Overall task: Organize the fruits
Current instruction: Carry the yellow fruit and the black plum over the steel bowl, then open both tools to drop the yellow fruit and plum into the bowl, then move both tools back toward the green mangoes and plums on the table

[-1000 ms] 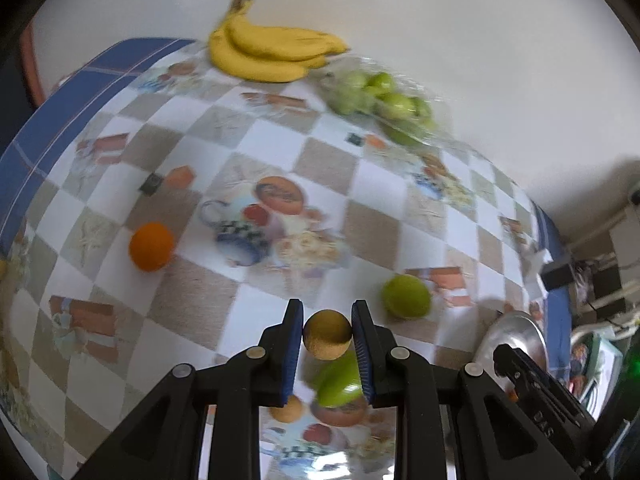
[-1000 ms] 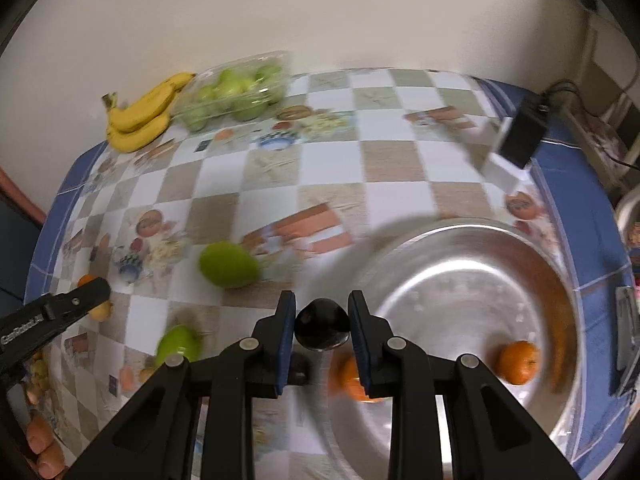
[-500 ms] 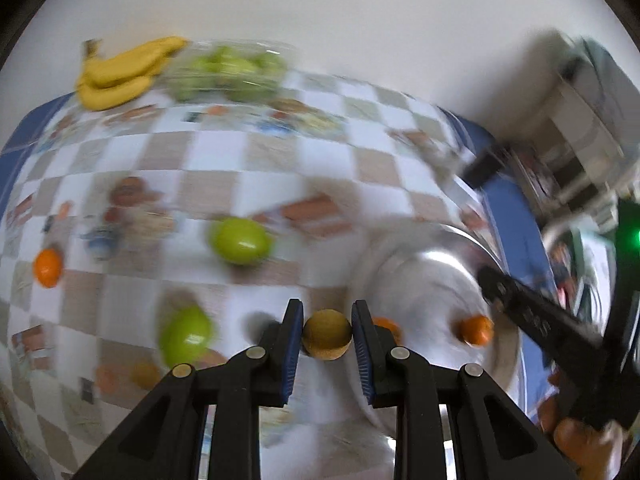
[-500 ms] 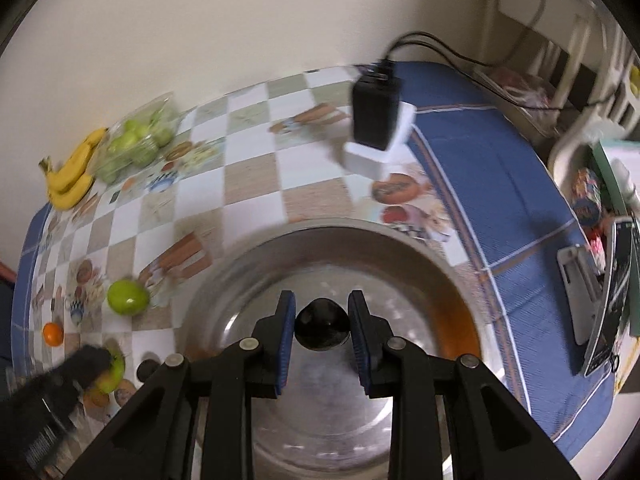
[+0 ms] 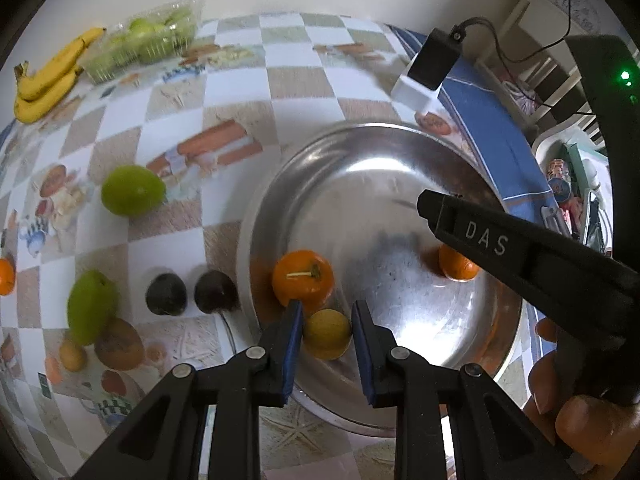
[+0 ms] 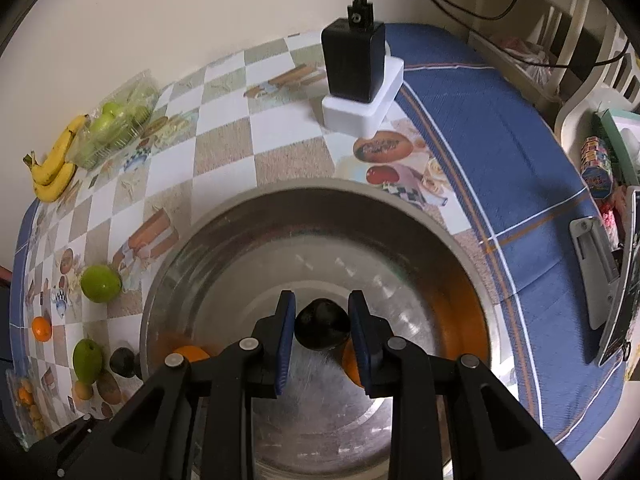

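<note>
Yellow fruit: a small round yellow fruit (image 5: 326, 334) sits pinched between the pads of the left gripper (image 5: 326, 340), held above the near-left part of the steel basin (image 5: 360, 152).
Dark fruit: a dark plum (image 6: 321, 324) is clamped in the right gripper (image 6: 321, 334), over the middle of the basin floor.
Key relation: both fruits hang directly below their fingers, with the basin underneath; my reading is that the release only needs a short drop. Both are round, so no long axis matters. The right hand looks more centred over the basin; the left is close to its near rim.
In the basin: two oranges, one (image 5: 303, 278) just beyond the yellow fruit, another (image 5: 456, 264) partly behind the right gripper's body.
On the cloth, left view: two dark plums (image 5: 166, 294) just outside the basin rim, two green fruits (image 5: 132, 189), one orange (image 5: 6, 276) at the far-left edge.
Far edge: one banana bunch (image 5: 48, 76), one clear pack of green fruit (image 5: 148, 42).
Other: a black adapter on a white box (image 6: 356, 68).
</note>
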The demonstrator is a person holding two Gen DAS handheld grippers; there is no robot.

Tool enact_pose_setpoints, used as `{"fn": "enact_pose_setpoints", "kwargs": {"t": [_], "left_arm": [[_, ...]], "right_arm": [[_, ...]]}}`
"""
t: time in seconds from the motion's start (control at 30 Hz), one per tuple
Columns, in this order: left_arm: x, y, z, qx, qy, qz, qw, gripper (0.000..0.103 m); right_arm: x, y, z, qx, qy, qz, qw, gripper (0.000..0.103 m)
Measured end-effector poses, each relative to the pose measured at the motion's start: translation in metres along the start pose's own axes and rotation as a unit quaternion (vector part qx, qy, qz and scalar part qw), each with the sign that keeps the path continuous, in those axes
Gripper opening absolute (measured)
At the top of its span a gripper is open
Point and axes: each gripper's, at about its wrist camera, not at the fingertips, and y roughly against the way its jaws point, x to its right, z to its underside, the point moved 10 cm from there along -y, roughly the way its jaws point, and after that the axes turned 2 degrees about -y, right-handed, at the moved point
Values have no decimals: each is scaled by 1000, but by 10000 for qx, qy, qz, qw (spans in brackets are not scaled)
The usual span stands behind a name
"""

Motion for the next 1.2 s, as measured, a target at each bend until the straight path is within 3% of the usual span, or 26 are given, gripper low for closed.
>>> {"fn": "enact_pose_setpoints", "kwargs": {"t": [0.1,0.23,0.37,0.47,0.53,0.73,0.87,1.0,1.2], "left_arm": [[-1,-4,2,-45,68,18,10000,27],[0,-4,0,-16,80,54,10000,28],[0,-1,-1,-1,98,145,9998,30],[-2,3,-3,45,148,174,9997,39],[-4,7,-6,94,227,231,9994,52],[-33,22,-17,317,727,156,9967,61],[-74,28,-21,424,1288,-104,9907,62],[-118,37,-22,557,1917,-338,9793,69],[-161,52,-19,776,2419,-543,9657,72]], "right_arm": [[0,-3,2,-53,21,22,10000,30],[1,-2,2,-46,-22,31,10000,43],[2,2,-1,7,-59,47,10000,45],[3,7,-4,74,-110,38,9999,50],[4,11,-5,113,-125,24,9999,50],[4,19,-8,214,-106,28,9997,52],[3,17,-6,181,-57,69,9998,52],[-2,18,-5,175,7,57,9998,52],[-18,25,-3,220,142,-81,9996,52]]}}
